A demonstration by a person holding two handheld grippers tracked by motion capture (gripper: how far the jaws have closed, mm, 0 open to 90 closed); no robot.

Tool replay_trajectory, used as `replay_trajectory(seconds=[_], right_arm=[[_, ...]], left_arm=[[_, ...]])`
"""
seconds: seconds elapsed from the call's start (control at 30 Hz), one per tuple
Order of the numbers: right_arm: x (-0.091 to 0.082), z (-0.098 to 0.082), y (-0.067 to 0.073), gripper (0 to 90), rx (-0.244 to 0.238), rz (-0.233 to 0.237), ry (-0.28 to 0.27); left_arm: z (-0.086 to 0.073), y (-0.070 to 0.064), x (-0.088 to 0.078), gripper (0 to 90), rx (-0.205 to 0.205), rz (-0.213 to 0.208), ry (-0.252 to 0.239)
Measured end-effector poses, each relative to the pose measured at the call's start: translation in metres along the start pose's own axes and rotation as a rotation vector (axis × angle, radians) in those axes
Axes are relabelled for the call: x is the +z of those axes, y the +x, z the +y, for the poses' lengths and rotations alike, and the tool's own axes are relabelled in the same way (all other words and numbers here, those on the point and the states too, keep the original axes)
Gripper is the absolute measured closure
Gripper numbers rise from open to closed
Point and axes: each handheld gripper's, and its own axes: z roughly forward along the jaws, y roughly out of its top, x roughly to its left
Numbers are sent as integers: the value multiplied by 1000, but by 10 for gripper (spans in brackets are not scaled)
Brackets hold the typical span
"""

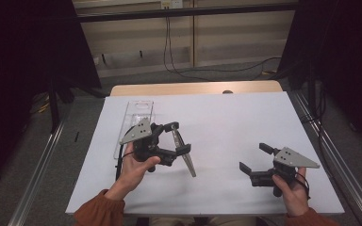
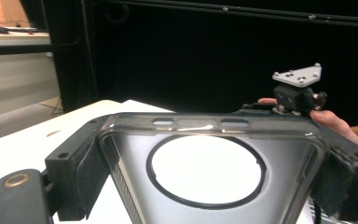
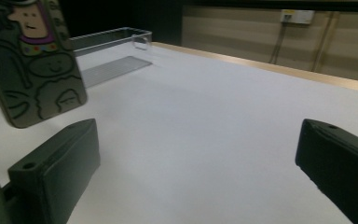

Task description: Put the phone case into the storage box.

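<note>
My left gripper (image 1: 180, 137) is shut on a phone case (image 1: 187, 160), holding it edge-on above the white table sheet (image 1: 235, 117), left of centre. In the left gripper view the case (image 2: 130, 154) is clear and smoky with a round ring in its middle, and it is pinched across its width between the padded fingers (image 2: 77, 170). In the right gripper view the case (image 3: 32, 70) shows cartoon drawings on its back. My right gripper (image 1: 253, 157) hovers at the front right, open, with nothing between its fingers (image 3: 56, 168).
A clear plastic tray (image 1: 136, 117) lies on the sheet at the back left, just behind my left hand, and appears again as the tray (image 3: 112, 51) in the right gripper view. A wooden table edge (image 1: 193, 88) runs along the back. Dark curtains flank both sides.
</note>
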Motion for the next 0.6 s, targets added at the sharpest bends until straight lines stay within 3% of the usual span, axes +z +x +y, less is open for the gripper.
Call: replay_trajectory(seconds=[0.03,0.07,0.1,0.27,0.33,0.43,0.6], right_arm=[[-1,-1,-1,0,14,-11,-4],[-2,-2,-2,0,26,-28,-7],[-3,-3,-3,0,42,-47,-9],[-13,-6,-7,0,65,-128,-36],[-16,-7,-9,0,67,-131,-36],[-21,-9,-10,0,75,-149,-43],[-27,-13,-7,0,76,-173,-47]], left_arm=[[1,1,-2,121,6,7,14],[0,1,-1,121,-1,23,-5],[1,2,-4,120,9,31,21],[2,4,-6,121,7,56,-4],[3,6,-9,121,9,55,20],[5,7,-12,121,5,93,10],[9,9,-16,121,10,102,8]])
